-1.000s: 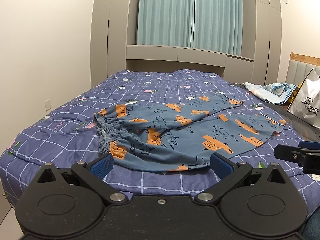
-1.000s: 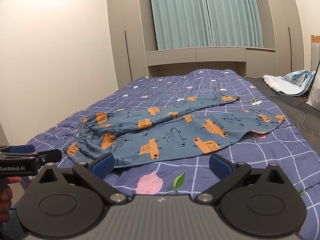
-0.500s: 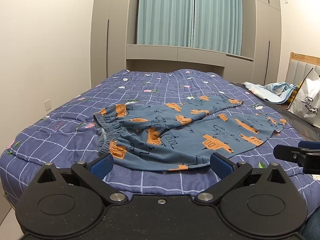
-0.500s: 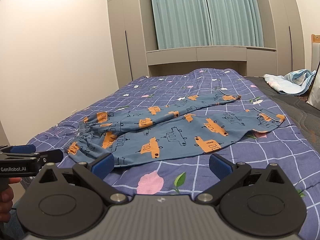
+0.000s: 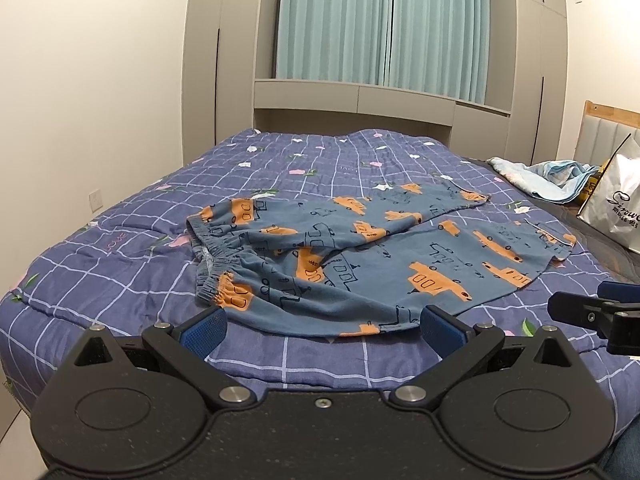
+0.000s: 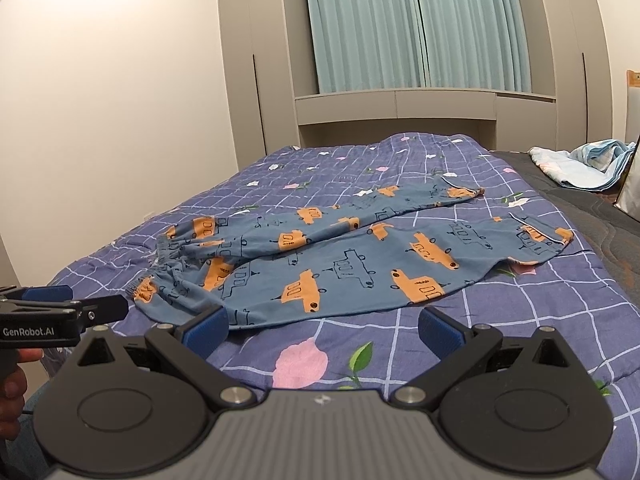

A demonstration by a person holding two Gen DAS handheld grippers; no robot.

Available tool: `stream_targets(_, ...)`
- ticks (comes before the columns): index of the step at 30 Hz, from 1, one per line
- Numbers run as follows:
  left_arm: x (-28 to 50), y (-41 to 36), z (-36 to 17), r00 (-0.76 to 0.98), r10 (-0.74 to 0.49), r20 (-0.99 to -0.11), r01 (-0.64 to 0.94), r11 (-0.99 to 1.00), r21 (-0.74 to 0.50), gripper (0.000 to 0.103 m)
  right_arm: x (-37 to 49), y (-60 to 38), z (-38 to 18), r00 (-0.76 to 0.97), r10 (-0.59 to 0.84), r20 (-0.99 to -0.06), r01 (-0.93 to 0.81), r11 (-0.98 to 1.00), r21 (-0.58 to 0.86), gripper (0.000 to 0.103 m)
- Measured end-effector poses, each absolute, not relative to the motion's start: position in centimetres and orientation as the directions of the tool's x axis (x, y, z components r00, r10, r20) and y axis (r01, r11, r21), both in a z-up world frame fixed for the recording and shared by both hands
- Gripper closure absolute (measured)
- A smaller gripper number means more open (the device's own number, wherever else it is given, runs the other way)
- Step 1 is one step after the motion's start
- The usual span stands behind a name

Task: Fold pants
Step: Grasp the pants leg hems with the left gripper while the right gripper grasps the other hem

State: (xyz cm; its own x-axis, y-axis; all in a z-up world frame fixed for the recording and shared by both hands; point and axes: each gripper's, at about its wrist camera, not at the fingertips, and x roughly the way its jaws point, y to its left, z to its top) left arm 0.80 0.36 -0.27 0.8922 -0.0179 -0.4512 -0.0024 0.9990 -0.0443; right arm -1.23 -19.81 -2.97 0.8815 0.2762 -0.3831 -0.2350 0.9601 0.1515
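Blue pants (image 5: 360, 256) with orange car prints lie spread on the bed, waistband at the left, both legs running to the right; they also show in the right wrist view (image 6: 352, 260). My left gripper (image 5: 322, 326) is open and empty, just short of the pants' near edge. My right gripper (image 6: 322, 326) is open and empty, over the quilt in front of the pants. The right gripper shows at the right edge of the left wrist view (image 5: 592, 312); the left gripper shows at the left edge of the right wrist view (image 6: 64, 312).
The bed carries a purple checked quilt (image 5: 120, 264) with flowers. A light blue blanket (image 5: 548, 178) and a white shopping bag (image 5: 616, 200) sit at the right on a dark mattress. Grey wardrobes (image 5: 224, 80) and teal curtains stand behind the bed.
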Motion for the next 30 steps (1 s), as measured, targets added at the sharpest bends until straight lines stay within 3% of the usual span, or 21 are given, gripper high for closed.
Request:
stream_targets(17,8.5,2.3,0.0,0.852,-0.004,-0.523,-0.017,0.999,-0.035,0.0,6.7,-19.3,-1.7,0.829,0.348,-0.437,-0.337,0.935,0.105,0.0)
stream_targets(26,20.0,9.0,3.0,0.866,0.176,-0.468,-0.172,0.984,0.052,0.0,21.1,-19.4,1.5,0.726,0.471,-0.501,-0.499,0.862,0.088,0.0)
stream_targets(30,26.1,12.3,2.6,0.834,0.194,-0.516,-0.202,0.979,0.042,0.0,29.0,-17.8,1.9,0.665,0.521,-0.534,-0.597,0.801,0.038,0.0)
